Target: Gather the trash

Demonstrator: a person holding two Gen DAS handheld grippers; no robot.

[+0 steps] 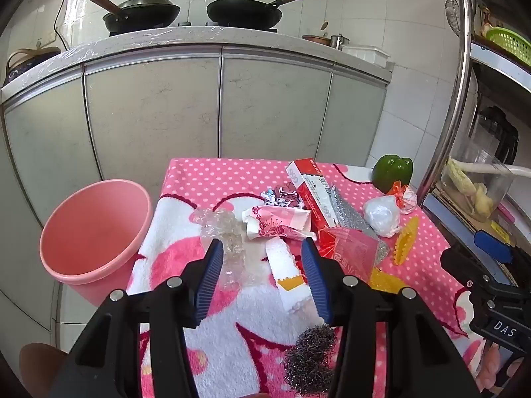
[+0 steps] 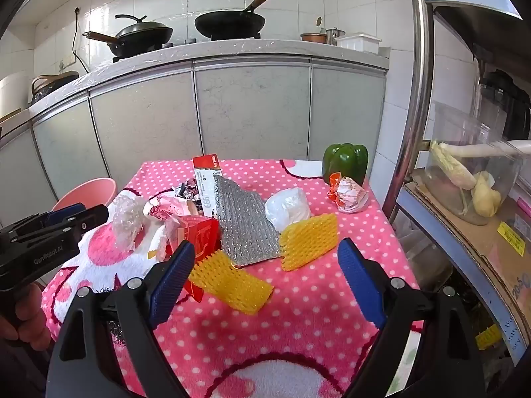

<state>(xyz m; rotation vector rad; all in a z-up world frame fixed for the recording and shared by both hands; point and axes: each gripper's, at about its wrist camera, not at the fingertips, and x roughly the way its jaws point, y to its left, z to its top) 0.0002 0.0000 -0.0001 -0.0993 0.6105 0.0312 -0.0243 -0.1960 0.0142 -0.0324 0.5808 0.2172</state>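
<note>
Left wrist view, pink bin (image 1: 94, 237) bare inside, both claws — left (image 1: 262, 248), right (image 2: 265, 255) — spread.

Both wrist cameras look forward and down, close over the desk (image 1: 205, 179), toward the cabinets (image 2: 252, 112); both share the trash pile.

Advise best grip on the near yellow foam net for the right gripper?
Pinch the yellow foam net across its short width, near the bare right end. It lies flat on the pink cloth, its long axis slanting; its left end touches the red packet. Probably come from above with the open right gripper, fingers straddling the long edges.
</note>
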